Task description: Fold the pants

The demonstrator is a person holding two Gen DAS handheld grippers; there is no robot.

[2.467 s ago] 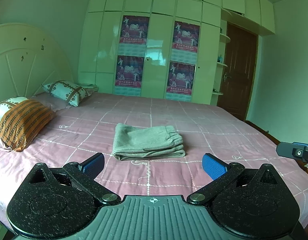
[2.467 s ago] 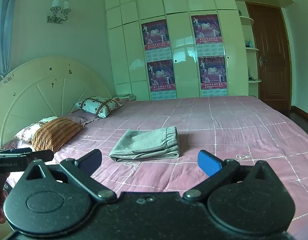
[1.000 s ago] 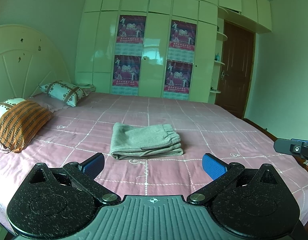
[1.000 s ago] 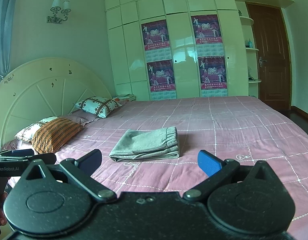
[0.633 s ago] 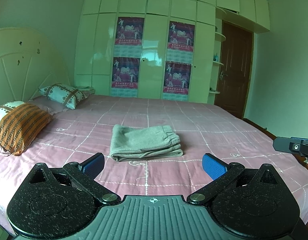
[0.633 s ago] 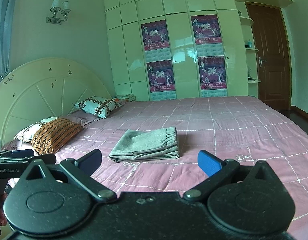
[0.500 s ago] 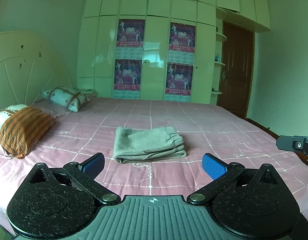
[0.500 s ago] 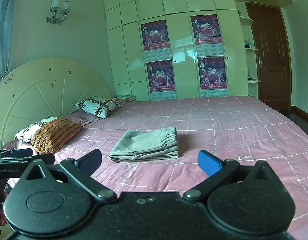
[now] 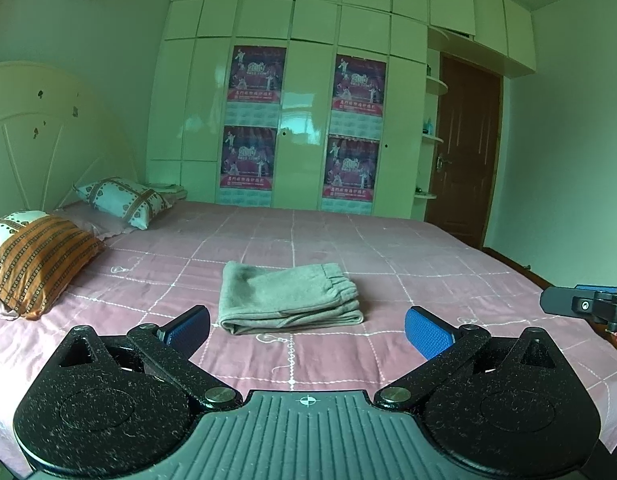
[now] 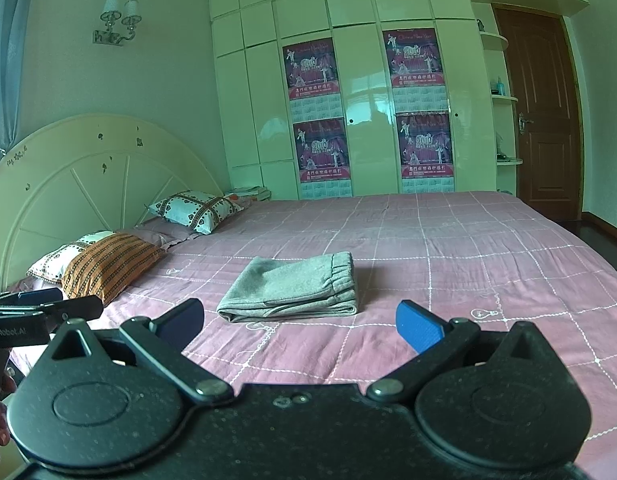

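The grey pants [image 9: 288, 296] lie folded in a compact stack on the pink checked bed [image 9: 408, 256], waistband to the right, well apart from both tools. The left hand-held gripper [image 9: 307, 328] is released, its blue pads spread wide and holding nothing; the right hand-held gripper [image 10: 300, 320] is likewise spread and empty. Each tool shows only as a cut-off sliver at the edge of the other's view. The orange striped pillow [image 10: 108, 266] partly hides a white one behind it. Poster text on the wardrobe [image 9: 304, 92] is mostly unreadable

2 side-by-side bed-facing [image 9: 388, 248] wrist views
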